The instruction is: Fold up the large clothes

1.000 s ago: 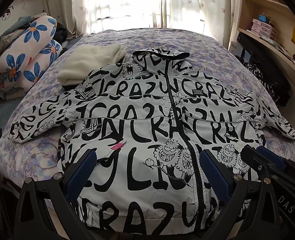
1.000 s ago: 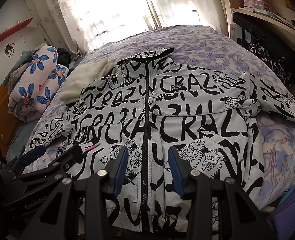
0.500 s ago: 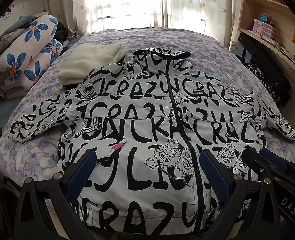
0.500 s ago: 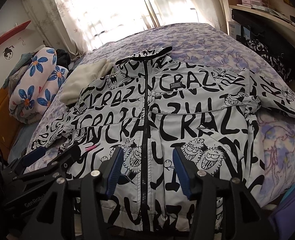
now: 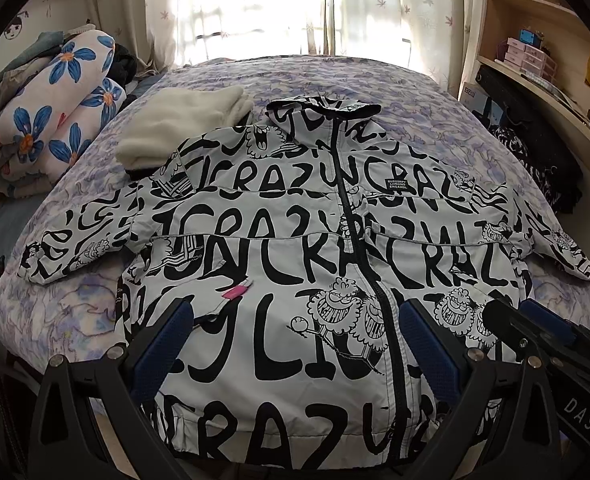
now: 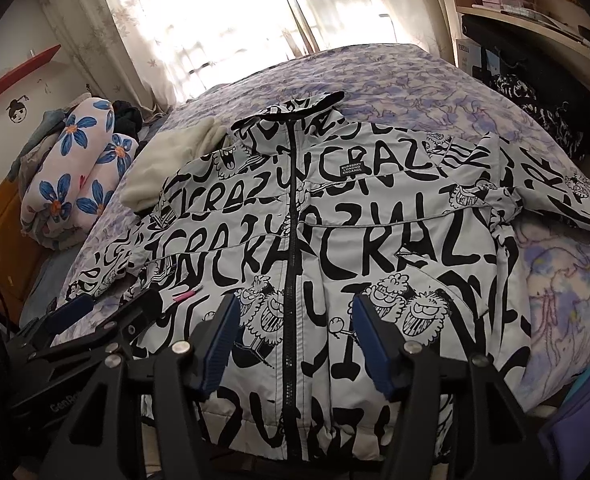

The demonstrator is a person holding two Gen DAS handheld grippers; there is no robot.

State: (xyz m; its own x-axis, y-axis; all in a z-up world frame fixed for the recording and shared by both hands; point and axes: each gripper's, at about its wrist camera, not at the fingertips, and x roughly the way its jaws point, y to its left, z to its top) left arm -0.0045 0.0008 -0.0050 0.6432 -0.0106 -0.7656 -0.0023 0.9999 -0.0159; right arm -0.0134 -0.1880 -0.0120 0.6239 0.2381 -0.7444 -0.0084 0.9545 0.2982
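Note:
A large white jacket with black lettering and cartoon faces (image 5: 295,248) lies flat and zipped on the bed, front up, sleeves spread to both sides; it also shows in the right wrist view (image 6: 335,240). My left gripper (image 5: 295,340) is open and empty, hovering above the jacket's lower front. My right gripper (image 6: 295,332) is open and empty above the hem near the zip. The right gripper shows at the lower right of the left wrist view (image 5: 543,336). The left gripper shows at the lower left of the right wrist view (image 6: 107,312).
A bed with a purple patterned cover (image 5: 415,92) holds the jacket. A folded cream garment (image 5: 183,120) lies by the jacket's left shoulder. A rolled blue-flower blanket (image 5: 51,112) sits at the left. Shelves and a desk (image 5: 555,80) stand on the right, with dark clothes (image 5: 543,168).
My right gripper's jaws have opened wider. Both grippers shifted only slightly over the jacket's lower part. The jacket has not moved.

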